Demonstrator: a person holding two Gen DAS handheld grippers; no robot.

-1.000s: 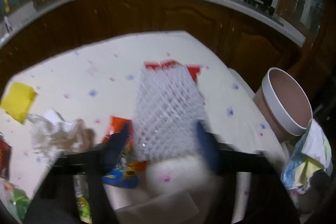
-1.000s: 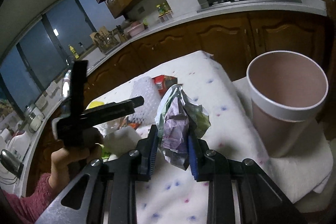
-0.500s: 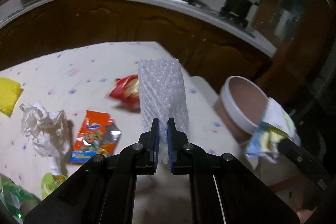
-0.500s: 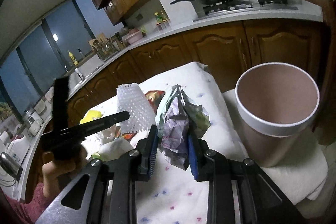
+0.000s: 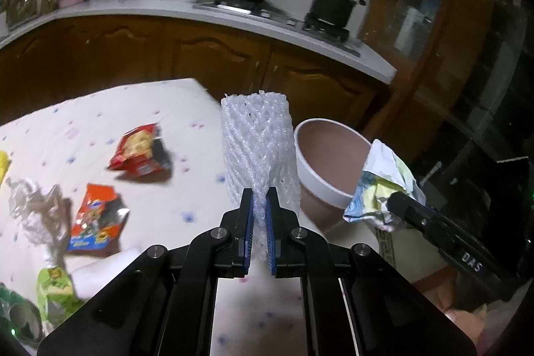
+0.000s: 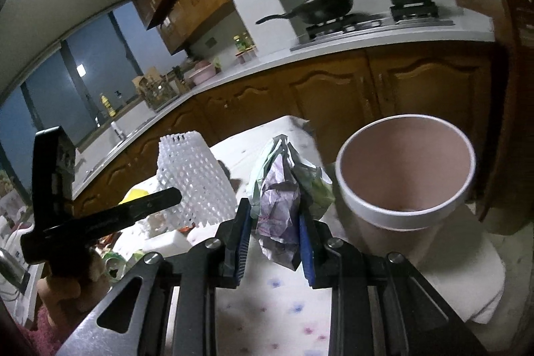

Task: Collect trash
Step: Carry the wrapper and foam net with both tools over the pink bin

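Now the left gripper (image 5: 257,216) pinches the white foam net (image 5: 258,152) and the right gripper (image 6: 273,242) squeezes crumpled paper (image 6: 280,206) beside the bin (image 6: 405,209), so dropping both in probably comes next.

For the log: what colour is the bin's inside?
The bin is dusty pink inside, with a white rim; clearest in the right wrist view.

The left claw (image 5: 259,216) is pinched nearly closed on a white foam mesh sleeve (image 5: 258,152) held upright, while the right claw (image 6: 274,234), beside it, clamps a crumpled multicoloured paper wrapper (image 6: 280,206) between its blue pads (image 6: 243,242)
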